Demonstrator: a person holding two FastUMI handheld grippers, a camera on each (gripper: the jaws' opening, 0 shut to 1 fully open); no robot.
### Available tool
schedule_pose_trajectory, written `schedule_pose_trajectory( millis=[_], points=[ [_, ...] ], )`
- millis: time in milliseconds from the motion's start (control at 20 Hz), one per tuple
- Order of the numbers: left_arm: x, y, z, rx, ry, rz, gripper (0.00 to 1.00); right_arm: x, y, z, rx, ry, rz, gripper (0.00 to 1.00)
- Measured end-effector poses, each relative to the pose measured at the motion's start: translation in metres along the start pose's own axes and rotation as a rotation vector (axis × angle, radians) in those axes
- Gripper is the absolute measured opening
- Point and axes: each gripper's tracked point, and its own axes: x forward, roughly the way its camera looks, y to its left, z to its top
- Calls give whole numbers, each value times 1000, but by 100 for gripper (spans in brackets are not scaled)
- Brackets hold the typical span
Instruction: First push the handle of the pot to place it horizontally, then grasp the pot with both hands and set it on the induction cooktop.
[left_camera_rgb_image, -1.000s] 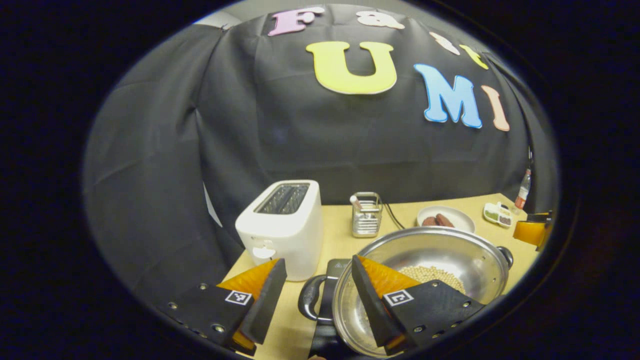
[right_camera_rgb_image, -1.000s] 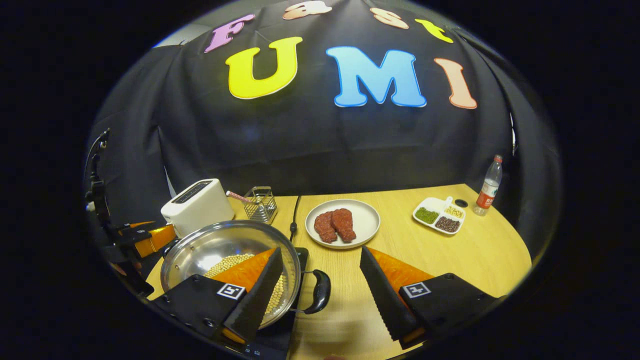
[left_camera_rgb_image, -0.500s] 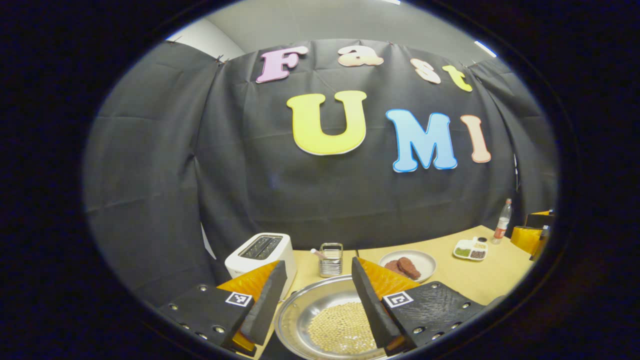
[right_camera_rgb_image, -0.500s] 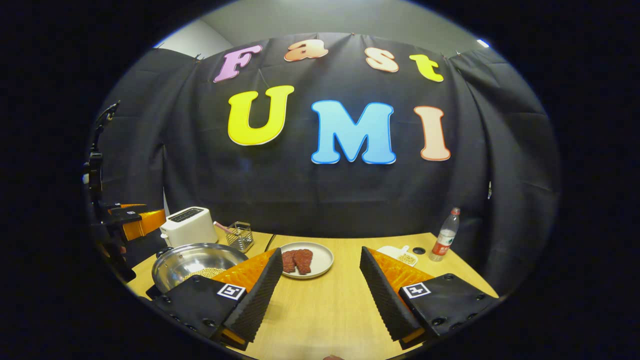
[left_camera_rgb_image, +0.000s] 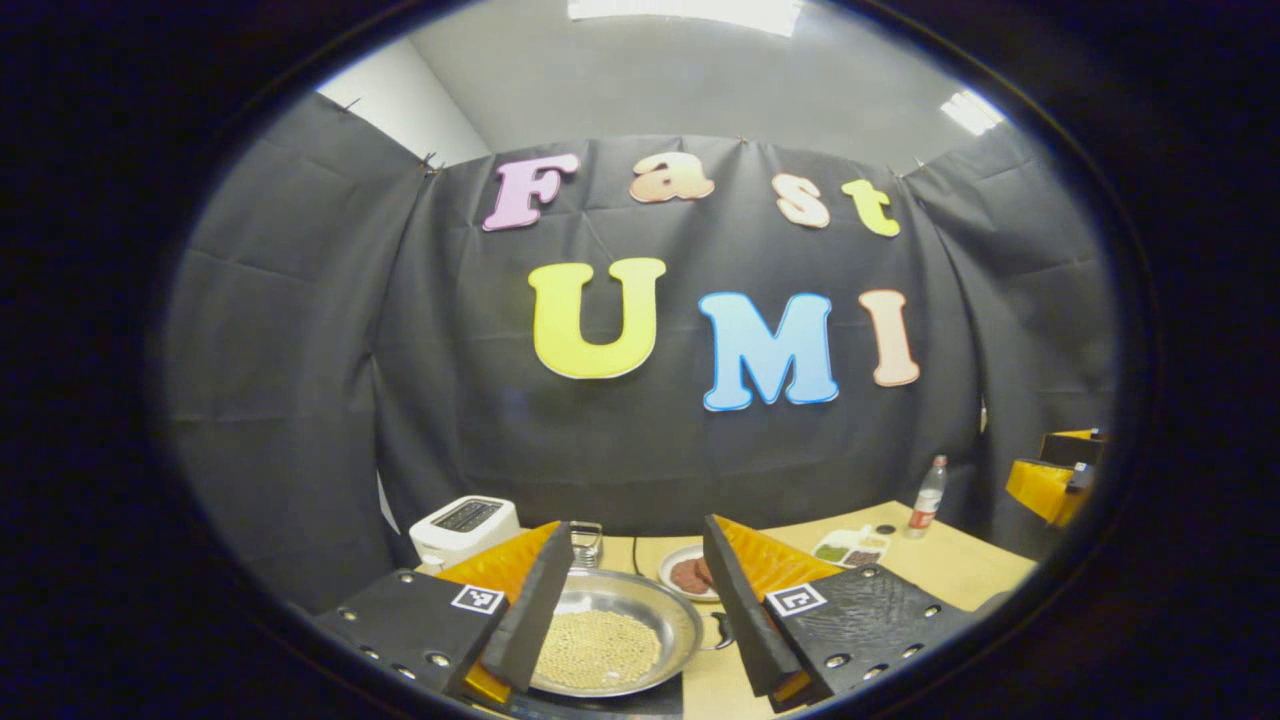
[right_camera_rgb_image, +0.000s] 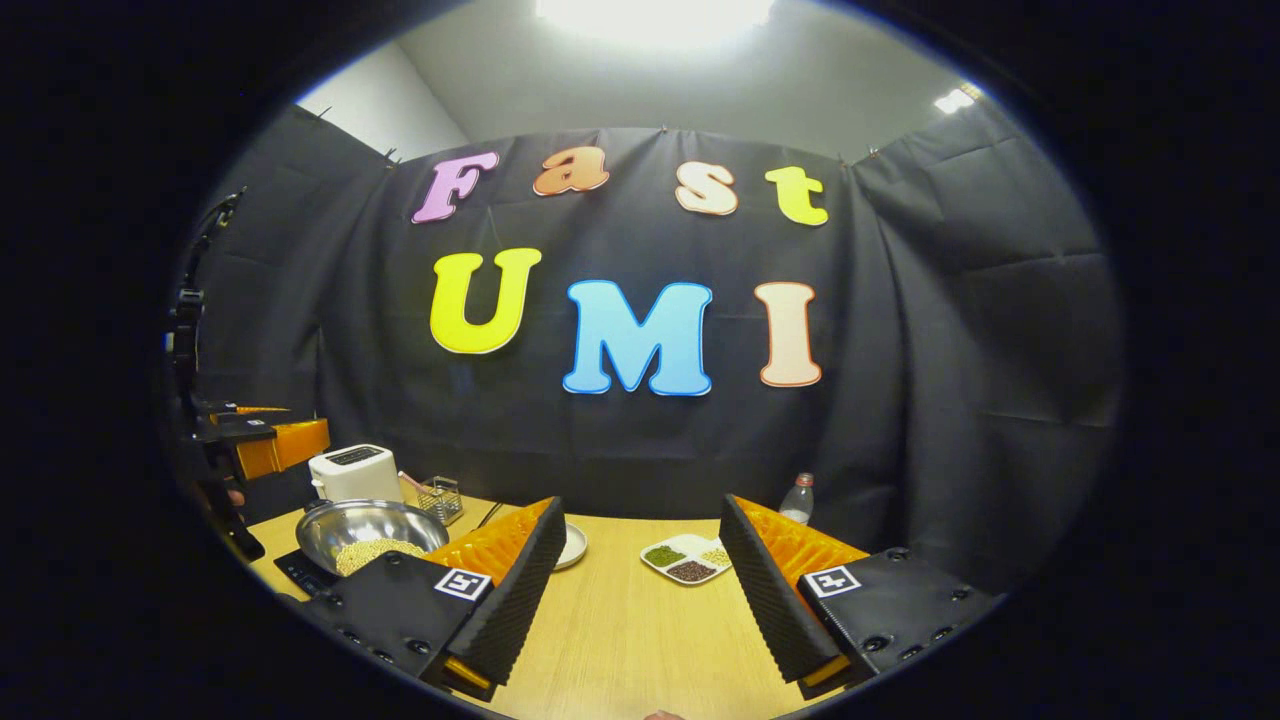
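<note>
The steel pot (left_camera_rgb_image: 640, 615) with pale beans in it sits on the black induction cooktop (left_camera_rgb_image: 620, 704), one black handle (left_camera_rgb_image: 722, 630) pointing right. My left gripper (left_camera_rgb_image: 636, 525) hovers open above and behind it, touching nothing. In the right gripper view the pot (right_camera_rgb_image: 362, 522) and cooktop (right_camera_rgb_image: 296, 572) lie at the far left. My right gripper (right_camera_rgb_image: 641, 503) is open over bare table (right_camera_rgb_image: 630, 640), well to the pot's right. The right gripper (left_camera_rgb_image: 1050, 482) also shows at the edge of the left gripper view, and the left gripper (right_camera_rgb_image: 262, 445) shows beyond the pot.
A white toaster (right_camera_rgb_image: 350, 472) and a wire rack (right_camera_rgb_image: 437, 497) stand behind the pot. A plate of meat (left_camera_rgb_image: 690, 574), a divided dish (right_camera_rgb_image: 688, 560) and a bottle (right_camera_rgb_image: 797, 500) sit farther along the table.
Both grippers have drawn back and up from the pot's handles, staying open. The pot remains on the cooktop and now looks smaller and farther off.
</note>
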Motion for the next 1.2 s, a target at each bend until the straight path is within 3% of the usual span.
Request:
schedule_pose_trajectory(
  millis=[100,250,300,350,500,550,650,1200],
  points=[
    [-23,-17,13,7,-24,0,77,-17,-19,4,-4,-14,-9,92],
    [-59,-39,28,15,-50,-1,77,-44,-36,12,25,-33,-7,92],
    [-71,-47,33,15,-57,-2,76,-52,-40,12,31,-37,-6,98],
    [-82,-52,38,16,-68,0,76,-60,-45,14,35,-42,-3,92],
    [-112,-64,51,33,-94,1,76,-83,-56,19,39,-54,2,92],
    [-121,-70,53,37,-97,-2,76,-92,-59,23,40,-58,2,98],
    [-135,-79,58,40,-112,-9,76,-104,-61,24,42,-65,-2,98],
    [-200,-68,74,73,-148,-44,79,-170,-49,34,27,-84,-46,98]
  ],
)
